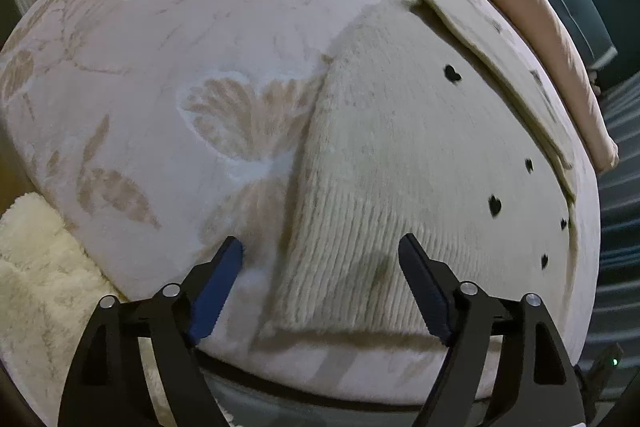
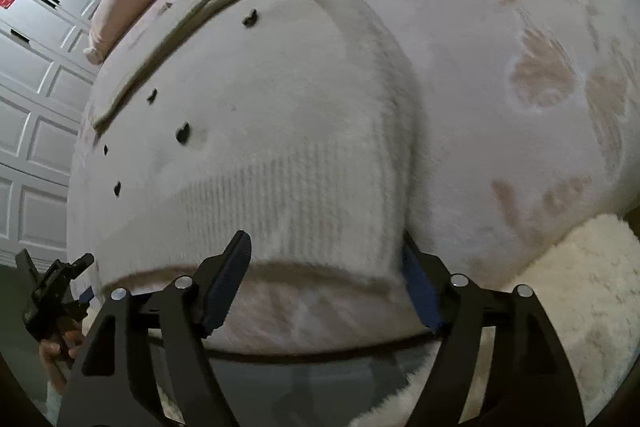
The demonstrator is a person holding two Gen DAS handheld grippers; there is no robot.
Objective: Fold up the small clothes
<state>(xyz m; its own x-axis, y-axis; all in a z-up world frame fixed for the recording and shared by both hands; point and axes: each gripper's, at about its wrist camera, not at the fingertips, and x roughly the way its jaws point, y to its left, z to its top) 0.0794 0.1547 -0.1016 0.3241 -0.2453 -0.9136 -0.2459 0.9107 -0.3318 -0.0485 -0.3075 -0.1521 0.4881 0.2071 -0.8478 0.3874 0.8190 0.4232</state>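
Sweater (image 1: pixel 400 163) lies flat on the floral blanket (image 1: pixel 180 47); left gripper (image 1: pixel 320 255) and right gripper (image 2: pixel 324 259), jaws apart, straddle its near hem corners, apparently for lifting.

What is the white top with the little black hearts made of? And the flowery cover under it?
The white top looks like soft knitted yarn, maybe wool or acrylic: ribbed rows run along its hem and the surface is fuzzy. The black hearts look knitted or stitched in; I cannot tell which. The flowery cover looks like plush fleece, matte and velvety, with tan leaf shapes pressed or woven into the pile.
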